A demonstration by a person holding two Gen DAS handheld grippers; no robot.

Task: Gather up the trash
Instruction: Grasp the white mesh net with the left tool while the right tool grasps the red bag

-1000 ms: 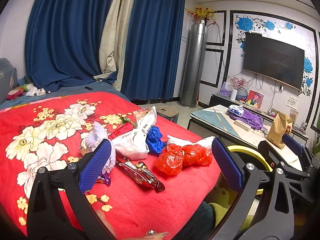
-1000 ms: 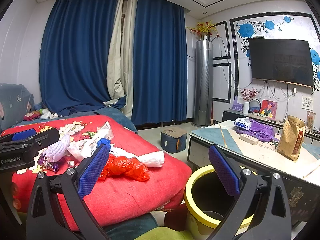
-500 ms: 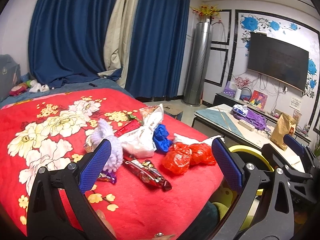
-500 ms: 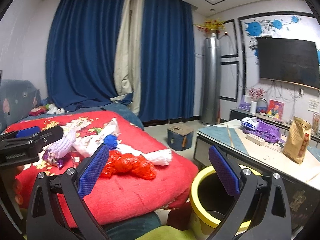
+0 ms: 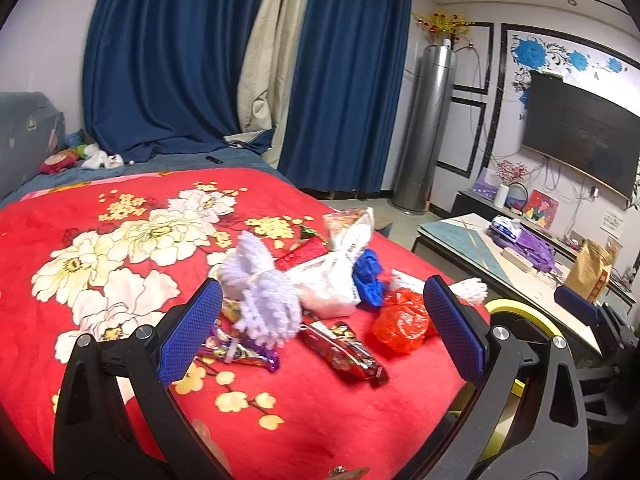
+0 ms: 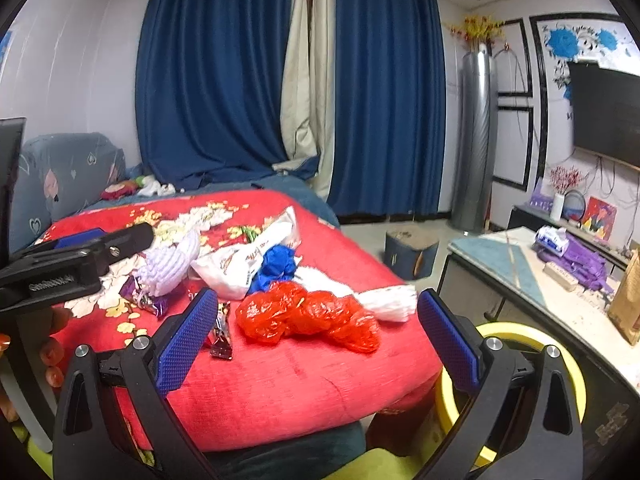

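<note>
Trash lies heaped on a red flowered blanket (image 5: pixel 120 248): a lilac foam net (image 5: pixel 264 296), a white plastic bag (image 5: pixel 332 280), a blue crumpled bag (image 5: pixel 370 276), a red plastic bag (image 5: pixel 402 322) and dark red snack wrappers (image 5: pixel 344 350). My left gripper (image 5: pixel 324 332) hovers open just short of the heap, nothing between its fingers. In the right wrist view the red plastic bag (image 6: pixel 308 316) lies ahead of my right gripper (image 6: pixel 316 340), which is open and empty. A yellow-rimmed bin (image 6: pixel 532 364) stands below the bed's corner at the right.
A low table (image 6: pixel 520 276) at the right carries a purple bag (image 6: pixel 576 260) and a brown paper bag (image 5: pixel 590 270). A small box (image 6: pixel 408 248) sits on the floor beyond the bed. Blue curtains, a tall silver unit and a wall TV stand behind.
Both grippers have swung left and closer to the bed, so the trash heap now sits centred between each pair of fingers. Both stayed open and nothing was picked up.
</note>
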